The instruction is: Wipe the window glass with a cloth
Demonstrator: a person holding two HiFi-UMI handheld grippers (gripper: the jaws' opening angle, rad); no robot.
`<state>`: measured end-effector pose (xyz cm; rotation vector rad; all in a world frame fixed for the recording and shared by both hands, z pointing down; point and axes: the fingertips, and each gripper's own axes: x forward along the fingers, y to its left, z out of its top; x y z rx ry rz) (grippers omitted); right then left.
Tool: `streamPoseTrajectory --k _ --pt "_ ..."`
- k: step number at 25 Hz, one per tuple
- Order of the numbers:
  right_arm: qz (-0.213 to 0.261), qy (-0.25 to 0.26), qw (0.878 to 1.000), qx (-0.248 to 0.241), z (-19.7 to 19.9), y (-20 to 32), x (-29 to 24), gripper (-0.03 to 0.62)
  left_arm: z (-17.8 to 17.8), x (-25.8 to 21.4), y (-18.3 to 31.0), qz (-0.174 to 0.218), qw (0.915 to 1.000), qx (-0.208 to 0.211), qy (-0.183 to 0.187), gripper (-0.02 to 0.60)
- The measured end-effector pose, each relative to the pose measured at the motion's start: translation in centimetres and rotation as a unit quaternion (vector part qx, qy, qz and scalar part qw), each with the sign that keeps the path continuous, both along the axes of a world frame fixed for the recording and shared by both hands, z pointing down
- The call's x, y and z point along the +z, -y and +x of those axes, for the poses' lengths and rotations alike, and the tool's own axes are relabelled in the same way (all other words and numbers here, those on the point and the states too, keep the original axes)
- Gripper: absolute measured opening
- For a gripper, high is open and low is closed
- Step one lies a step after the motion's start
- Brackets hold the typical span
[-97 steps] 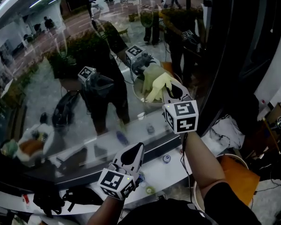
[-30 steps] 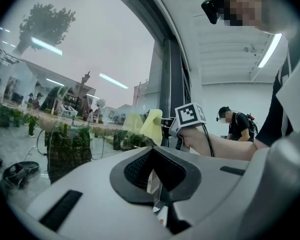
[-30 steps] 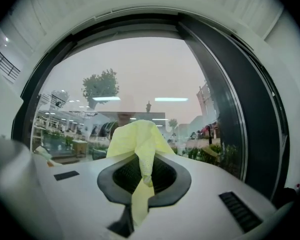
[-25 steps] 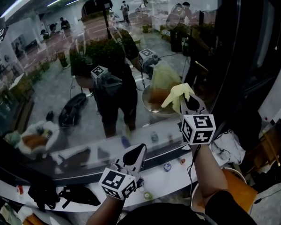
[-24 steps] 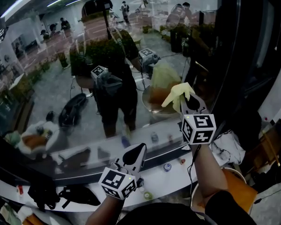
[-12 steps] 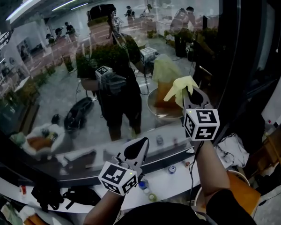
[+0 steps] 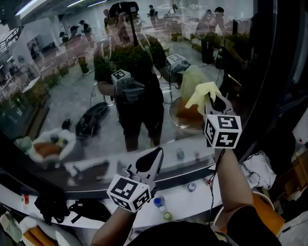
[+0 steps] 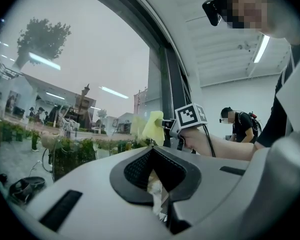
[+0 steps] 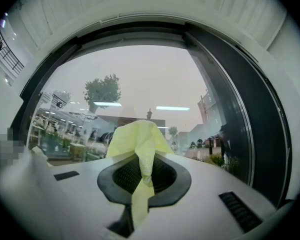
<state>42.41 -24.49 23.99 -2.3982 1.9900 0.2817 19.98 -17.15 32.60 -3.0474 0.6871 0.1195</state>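
The window glass (image 7: 66,96) fills the head view and mirrors me and both grippers. My right gripper (image 7: 211,99) is raised against the pane near its right frame, shut on a yellow cloth (image 7: 203,91) that bunches out past the fingertips. In the right gripper view the cloth (image 9: 138,138) runs through the closed jaws of that gripper (image 9: 142,173), with the glass (image 9: 140,79) just ahead. My left gripper (image 7: 151,160) hangs low by the sill, jaws together, apart from the cloth. From the left gripper view the cloth (image 8: 152,127) shows far off, and a whitish scrap sits in the jaw slot.
A dark window frame (image 7: 264,60) runs up the right side. The white sill (image 7: 195,191) below carries small bottles and caps (image 7: 159,202). A black bag (image 7: 54,209) lies at lower left, and white fabric (image 7: 259,168) at right. Another person (image 8: 240,126) stands behind.
My right gripper has carried the yellow cloth up and a little to the right along the glass. The left gripper has stayed low near the sill.
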Motion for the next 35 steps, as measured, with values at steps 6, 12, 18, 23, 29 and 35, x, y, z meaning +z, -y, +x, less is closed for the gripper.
streamPoseTrajectory --k 6,12,18,23,29,35 --pt "0.002 0.004 1.000 -0.013 0.0 1.8 -0.1 0.037 0.1 0.1 0.9 -0.003 0.9998 -0.017 0.004 -0.002" --pt "0.008 0.007 1.000 -0.025 -0.3 2.9 -0.5 0.037 -0.8 -0.3 1.6 -0.004 0.9991 -0.042 0.007 -0.002" --pt "0.020 0.010 1.000 -0.022 -0.2 3.4 -0.6 0.037 -1.6 0.1 2.6 -0.004 0.9982 -0.059 0.010 -0.002" --pt "0.022 0.010 0.999 -0.023 -0.3 3.1 -0.6 0.037 -1.6 0.2 2.5 -0.012 0.9978 -0.066 0.007 -0.002" --pt "0.030 0.001 0.999 -0.037 -2.9 3.6 -1.0 0.037 -2.7 0.9 2.7 -0.011 0.9973 -0.071 0.015 -0.002" --pt "0.029 -0.001 0.999 -0.045 -4.0 3.8 -1.1 0.037 -3.5 1.3 2.1 -0.014 0.9966 -0.079 0.017 -0.002"
